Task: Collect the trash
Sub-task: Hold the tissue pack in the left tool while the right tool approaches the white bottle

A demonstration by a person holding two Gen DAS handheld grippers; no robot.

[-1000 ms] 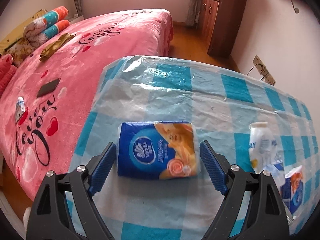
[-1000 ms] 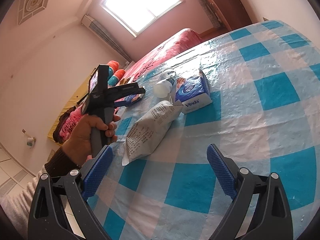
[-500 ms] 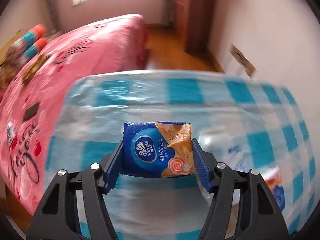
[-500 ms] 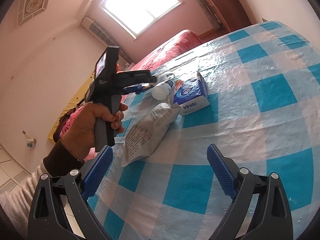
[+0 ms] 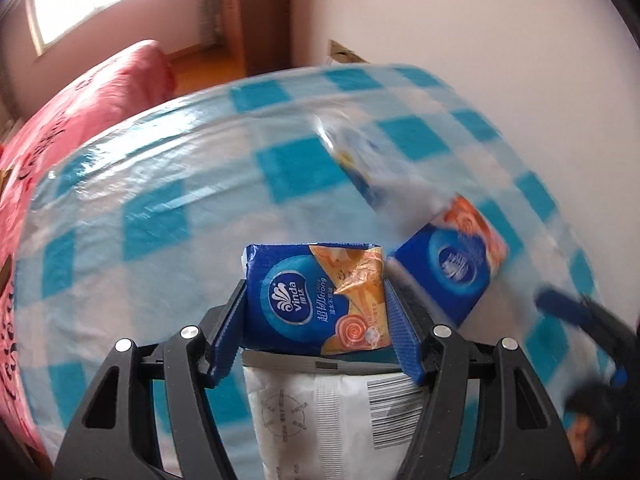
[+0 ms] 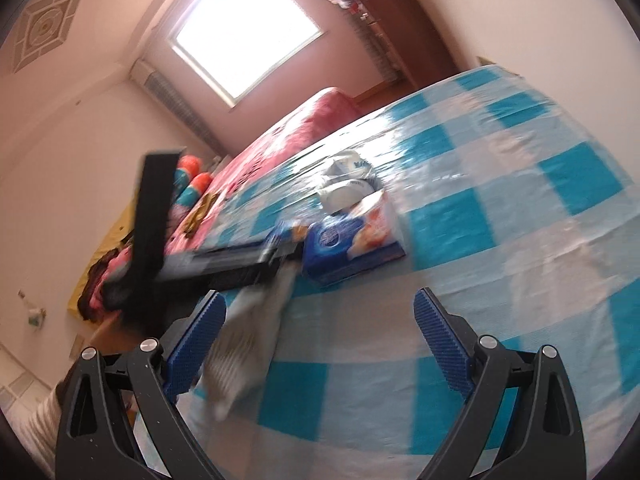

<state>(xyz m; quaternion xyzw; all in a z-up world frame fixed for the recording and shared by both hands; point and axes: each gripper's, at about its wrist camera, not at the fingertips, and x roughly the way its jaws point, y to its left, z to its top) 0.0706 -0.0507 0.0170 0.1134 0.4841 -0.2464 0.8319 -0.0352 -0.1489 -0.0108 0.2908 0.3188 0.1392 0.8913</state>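
The left tool (image 5: 314, 312) pinches a blue tissue pack (image 5: 316, 300) between its blue pads, held above a white snack bag (image 5: 340, 412) lying at six o'clock on the desk (image 5: 160, 184). A second tissue pack (image 5: 452, 256) lies at two o'clock, with a blurred white bottle (image 5: 360, 156) beyond it. The right tool (image 6: 320, 340) stands spread with nothing between its pads. The desk wears a glossy blue-and-white checked cover. A pink bed (image 5: 80, 100) borders it at ten o'clock, a bright window (image 6: 244, 36) behind, a dark wooden cabinet (image 5: 248, 12) at twelve.
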